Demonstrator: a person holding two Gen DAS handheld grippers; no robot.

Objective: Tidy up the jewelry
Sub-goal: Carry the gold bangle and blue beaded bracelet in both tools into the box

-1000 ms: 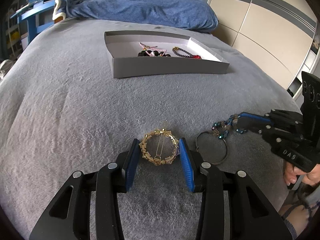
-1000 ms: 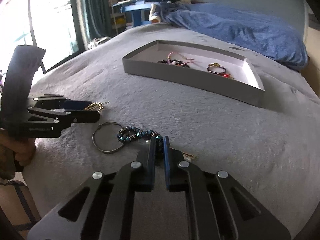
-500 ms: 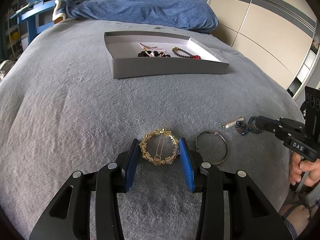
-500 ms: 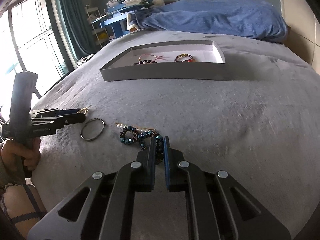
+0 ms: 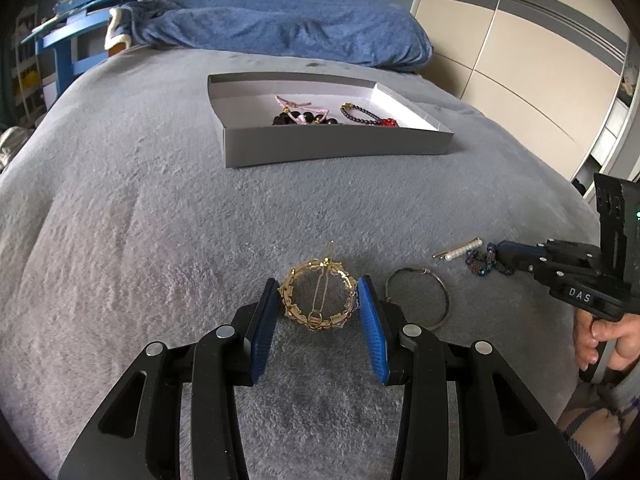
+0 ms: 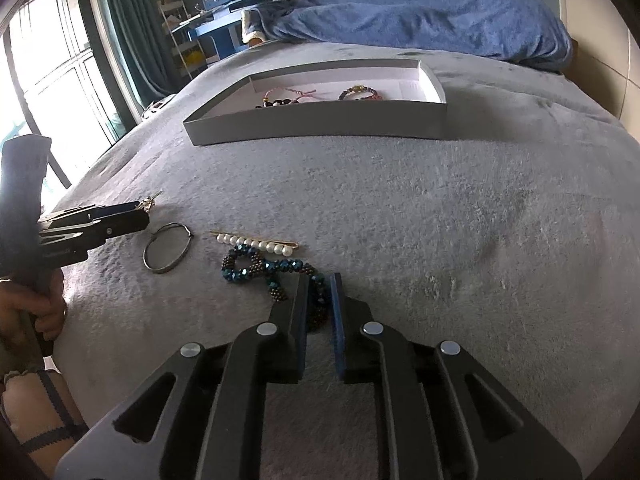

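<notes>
A round gold hair clip (image 5: pixel 318 322) lies on the grey blanket, and my left gripper (image 5: pixel 319 282) is shut on it, one blue pad against each side. My right gripper (image 6: pixel 319 280) rests low on the blanket with its jaws opening. One end of a blue and bronze beaded bracelet (image 6: pixel 256 266) lies loosely between them, the rest trailing left. In the left wrist view the right gripper (image 5: pixel 502 250) sits at the right with the bracelet (image 5: pixel 482 264) at its tips. The right wrist view shows the left gripper (image 6: pixel 140 216) at the far left.
A pearl hair pin (image 6: pixel 256 242) and a thin metal bangle (image 6: pixel 166 250) lie on the blanket between the grippers. A shallow grey box (image 5: pixel 336 148) farther back holds some bracelets. A blue blanket (image 5: pixel 280 28) is heaped beyond it. A hand (image 5: pixel 600 336) grips the right handle.
The right gripper dragged the beaded bracelet to the right, off the bangle, uncovering the pearl pin, and its jaws have parted a little. The left gripper and gold clip stayed put.
</notes>
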